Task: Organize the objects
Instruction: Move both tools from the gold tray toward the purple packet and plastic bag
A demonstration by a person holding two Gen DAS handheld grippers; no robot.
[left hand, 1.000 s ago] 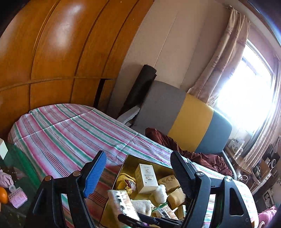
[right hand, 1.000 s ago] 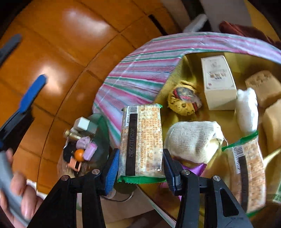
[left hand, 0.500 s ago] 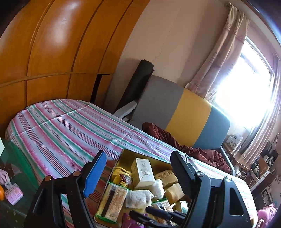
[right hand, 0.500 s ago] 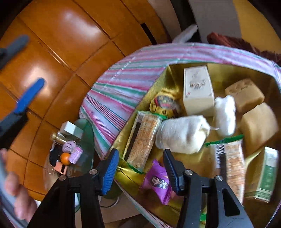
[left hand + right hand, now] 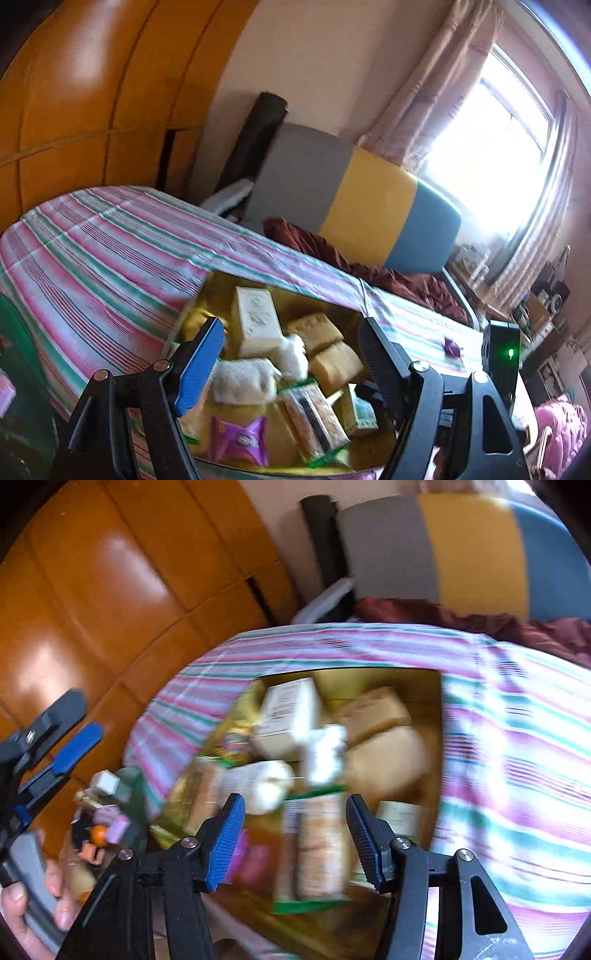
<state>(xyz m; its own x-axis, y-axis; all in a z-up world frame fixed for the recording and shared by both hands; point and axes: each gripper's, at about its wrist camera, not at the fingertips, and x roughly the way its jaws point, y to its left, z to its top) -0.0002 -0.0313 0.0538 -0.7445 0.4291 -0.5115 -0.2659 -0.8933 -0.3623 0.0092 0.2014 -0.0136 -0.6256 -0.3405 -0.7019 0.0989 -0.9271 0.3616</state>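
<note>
Both tools stand with their jaws apart and nothing clamped between them. Seen from its own camera, the left tool (image 5: 291,354) hovers over a gold tray (image 5: 218,280) that lies on a bed with a pink, green and white striped cover (image 5: 103,251); its pads touch nothing. The right tool (image 5: 295,830) also hangs above the tray (image 5: 436,738), and its jaws have just been opening, with no item pressed between the pads; this view is blurred. In the tray lie a cream carton (image 5: 256,319), a rolled white cloth (image 5: 245,380), a small white fluffy bundle (image 5: 293,352), two tan blocks (image 5: 328,345) side by side, a purple sachet (image 5: 240,435), a long cracker pack with green ends (image 5: 314,417) and a small green-and-white box (image 5: 362,411). One more purple sachet (image 5: 451,347) lies on the cover, apart from the tray. In the right wrist view, a hand (image 5: 33,897) at the lower left grips the left tool's grey handle, and beside it a cluster of small bottles and trinkets (image 5: 101,812) sits on a glass side counter (image 5: 129,786).
</note>
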